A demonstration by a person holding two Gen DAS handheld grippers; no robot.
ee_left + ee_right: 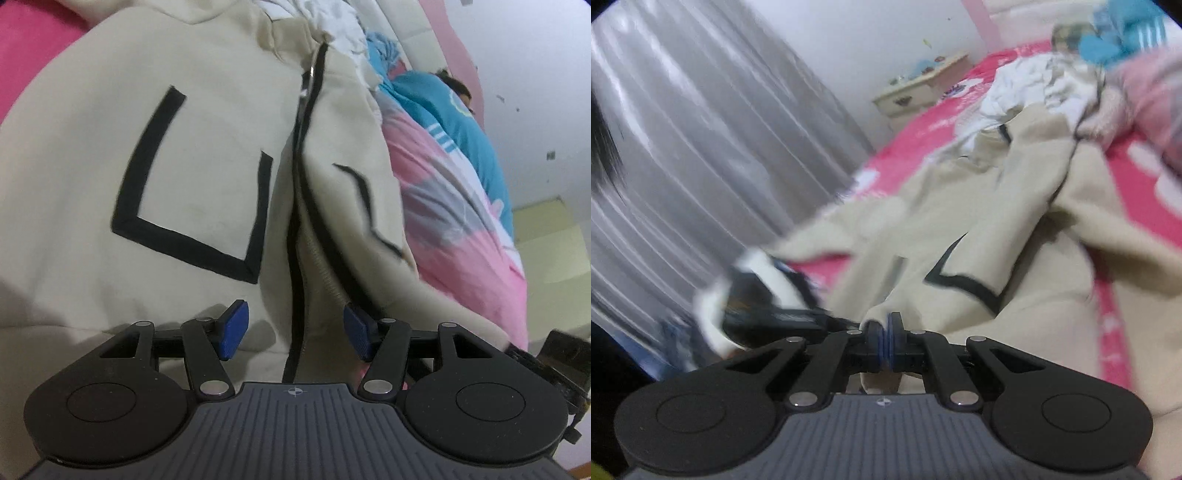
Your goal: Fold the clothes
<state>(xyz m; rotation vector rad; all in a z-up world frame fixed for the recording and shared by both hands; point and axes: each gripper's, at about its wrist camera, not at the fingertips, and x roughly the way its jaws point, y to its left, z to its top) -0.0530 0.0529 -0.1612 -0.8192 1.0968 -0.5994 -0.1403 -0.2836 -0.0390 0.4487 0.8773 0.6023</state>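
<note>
The left hand-held gripper (295, 330) has its blue-padded fingers (233, 328) spread wide and grips nothing; between them runs the black zipper (297, 229) of a cream jacket (92, 177), which fills most of the left wrist view. The jacket lies spread on a bed, its front panels meeting at the zipper, with a black-outlined pocket (192, 192) on one panel and a thinner black line on the other. The right hand-held gripper (885, 341) is closed, its blue pads pressed together on a fold of the same cream jacket (923, 229) near its lower edge; a black angular trim line (964, 286) shows just beyond the pads. The right wrist view is blurred. Under the jacket is a pink bedsheet (916, 122) with pale shapes printed on it. Farther off lie crumpled white clothes (1015, 88), a blue garment (461, 125) and a pink-and-white quilt (454, 221). A grey curtain (683, 147) hangs at one side, and a small cream nightstand (916, 92) stands against the white wall. No brand, label or writing can be read on anything.
</note>
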